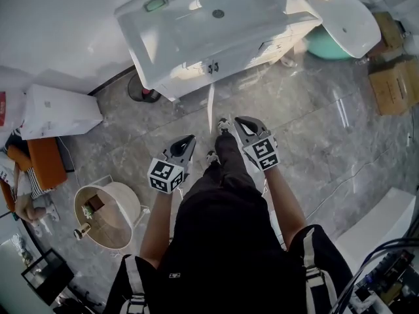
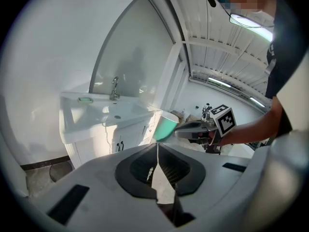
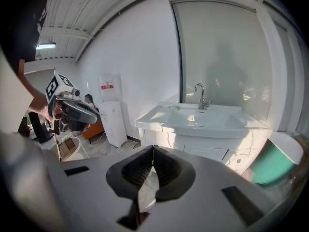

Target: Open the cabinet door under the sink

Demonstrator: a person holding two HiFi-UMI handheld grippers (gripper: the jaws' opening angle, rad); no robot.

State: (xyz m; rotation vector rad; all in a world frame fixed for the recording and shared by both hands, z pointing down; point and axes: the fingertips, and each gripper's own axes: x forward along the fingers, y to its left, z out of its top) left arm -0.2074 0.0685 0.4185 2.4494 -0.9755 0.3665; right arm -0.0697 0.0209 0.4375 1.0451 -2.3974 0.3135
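Observation:
The white sink (image 1: 134, 19) stands on a white cabinet whose two doors (image 1: 196, 69) are closed, with dark handles (image 1: 211, 66) side by side at the middle. Both grippers hover over the floor, well short of the cabinet and pointing toward it. My left gripper (image 1: 190, 140) is shut with nothing in it; in its own view the jaws (image 2: 157, 149) meet, and the doors (image 2: 115, 144) lie ahead at left. My right gripper (image 1: 239, 120) is shut and empty too; its jaws (image 3: 153, 149) meet in front of the cabinet (image 3: 193, 146). Each gripper shows in the other's view.
A teal bin (image 1: 327, 44) and a white toilet (image 1: 350, 18) stand right of the cabinet, with cardboard boxes (image 1: 393, 84) further right. A white box (image 1: 59, 113) and a round basket (image 1: 108, 214) sit at left. A dark round object (image 1: 143, 91) lies by the cabinet's left corner.

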